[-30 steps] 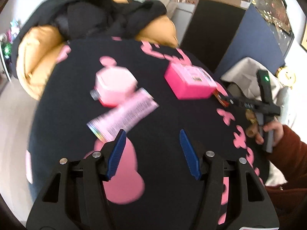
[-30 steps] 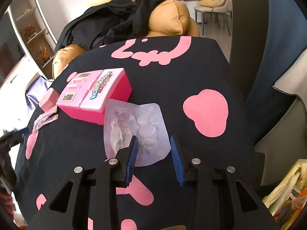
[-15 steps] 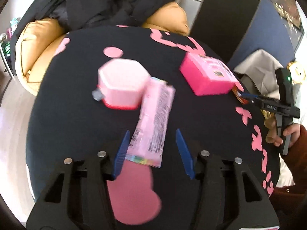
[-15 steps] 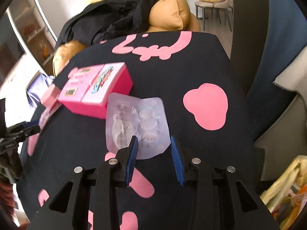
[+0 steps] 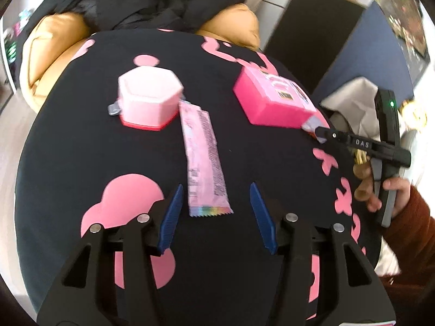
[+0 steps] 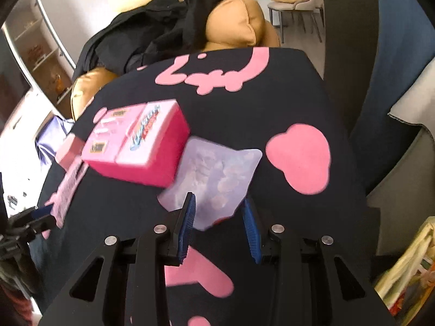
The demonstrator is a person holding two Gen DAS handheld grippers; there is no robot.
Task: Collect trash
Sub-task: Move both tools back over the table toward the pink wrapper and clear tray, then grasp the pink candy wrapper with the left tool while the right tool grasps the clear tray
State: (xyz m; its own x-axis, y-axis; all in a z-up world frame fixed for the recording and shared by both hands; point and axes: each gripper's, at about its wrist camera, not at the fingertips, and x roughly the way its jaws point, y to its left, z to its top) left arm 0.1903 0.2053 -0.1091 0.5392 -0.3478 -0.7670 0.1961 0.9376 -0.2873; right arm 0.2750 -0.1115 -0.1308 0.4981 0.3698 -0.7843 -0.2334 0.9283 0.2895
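A long pink snack wrapper (image 5: 202, 157) lies on the black table with pink shapes (image 5: 81, 141). Its near end lies between the fingers of my open left gripper (image 5: 214, 212), untouched. The wrapper also shows at the left of the right wrist view (image 6: 69, 184). A clear plastic blister tray (image 6: 217, 179) lies beside a pink box (image 6: 138, 149). Its near edge sits between the fingers of my open right gripper (image 6: 218, 225). The right gripper shows in the left wrist view (image 5: 320, 133) at the tray's edge (image 5: 312, 123).
A pink hexagonal container (image 5: 148, 95) stands left of the wrapper, and the pink box (image 5: 272, 100) to its right. A tan sofa with black clothes (image 6: 168, 32) lies beyond the table. A bag of rubbish (image 6: 407, 277) hangs at the lower right.
My left gripper has turned and lined up with the wrapper, which now lies lengthwise between its fingers. My right gripper has moved forward over the blister tray's edge.
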